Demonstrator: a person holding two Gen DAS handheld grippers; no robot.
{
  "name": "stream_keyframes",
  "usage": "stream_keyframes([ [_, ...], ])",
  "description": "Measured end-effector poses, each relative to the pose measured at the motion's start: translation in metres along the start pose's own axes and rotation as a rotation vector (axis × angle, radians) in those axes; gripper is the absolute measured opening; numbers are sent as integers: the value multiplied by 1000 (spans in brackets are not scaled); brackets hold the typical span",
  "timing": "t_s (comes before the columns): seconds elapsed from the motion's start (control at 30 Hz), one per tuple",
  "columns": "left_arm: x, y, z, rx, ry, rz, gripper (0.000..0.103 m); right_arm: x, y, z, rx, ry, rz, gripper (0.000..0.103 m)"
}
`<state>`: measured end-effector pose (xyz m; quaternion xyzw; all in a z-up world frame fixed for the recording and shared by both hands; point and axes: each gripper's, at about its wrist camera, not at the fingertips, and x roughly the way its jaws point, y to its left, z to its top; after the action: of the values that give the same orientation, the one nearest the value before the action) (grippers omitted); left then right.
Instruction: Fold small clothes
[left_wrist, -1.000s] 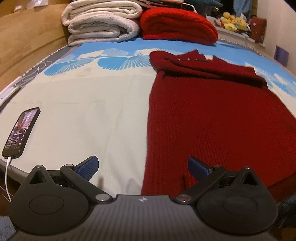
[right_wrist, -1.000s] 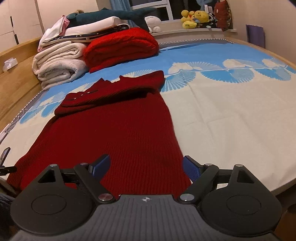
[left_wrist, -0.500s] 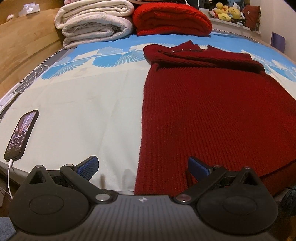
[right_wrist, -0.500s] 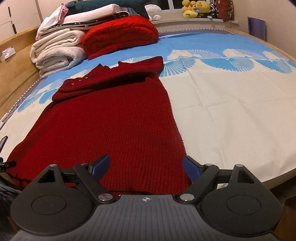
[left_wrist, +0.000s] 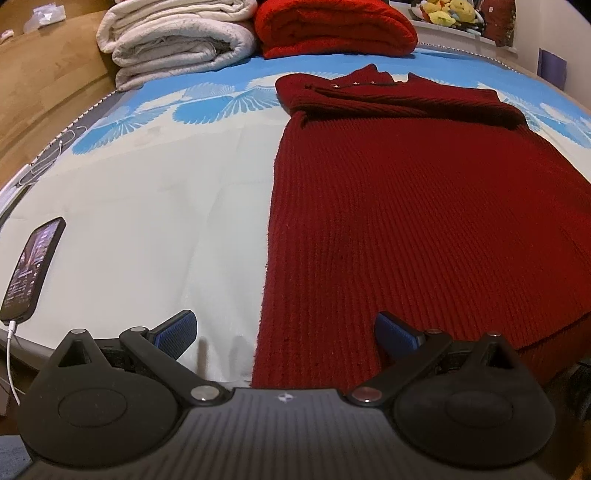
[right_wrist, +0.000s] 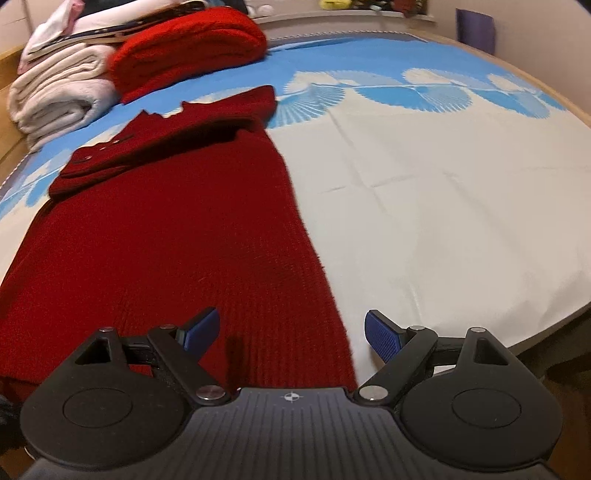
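Observation:
A dark red ribbed knit garment (left_wrist: 424, 206) lies flat on the bed, its buttoned top end folded over at the far side. In the left wrist view my left gripper (left_wrist: 284, 332) hangs open over the garment's near left corner, one pad above the sheet, the other above the knit. In the right wrist view the same garment (right_wrist: 166, 240) fills the left half. My right gripper (right_wrist: 291, 334) stands open over its near right corner, straddling the right edge. Nothing sits between either pair of blue pads.
The bed sheet (right_wrist: 443, 184) is pale with blue fan prints at the far side. A phone (left_wrist: 31, 269) on a white cable lies at the left edge. Folded white blankets (left_wrist: 177, 37) and a folded red blanket (left_wrist: 332, 26) are stacked at the head. A wooden frame runs along the left.
Both grippers have tipped downward and come closer to the garment's near hem, which now reaches between the pads. The jaws have kept their width.

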<state>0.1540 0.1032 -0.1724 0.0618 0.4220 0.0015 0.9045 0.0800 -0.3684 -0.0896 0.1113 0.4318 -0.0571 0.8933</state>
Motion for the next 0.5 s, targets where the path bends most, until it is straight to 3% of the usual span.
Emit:
stream_keyframes([
  [0.5, 14, 4, 11, -61, 34, -29, 103, 26, -3, 10, 17, 38, -88, 87],
])
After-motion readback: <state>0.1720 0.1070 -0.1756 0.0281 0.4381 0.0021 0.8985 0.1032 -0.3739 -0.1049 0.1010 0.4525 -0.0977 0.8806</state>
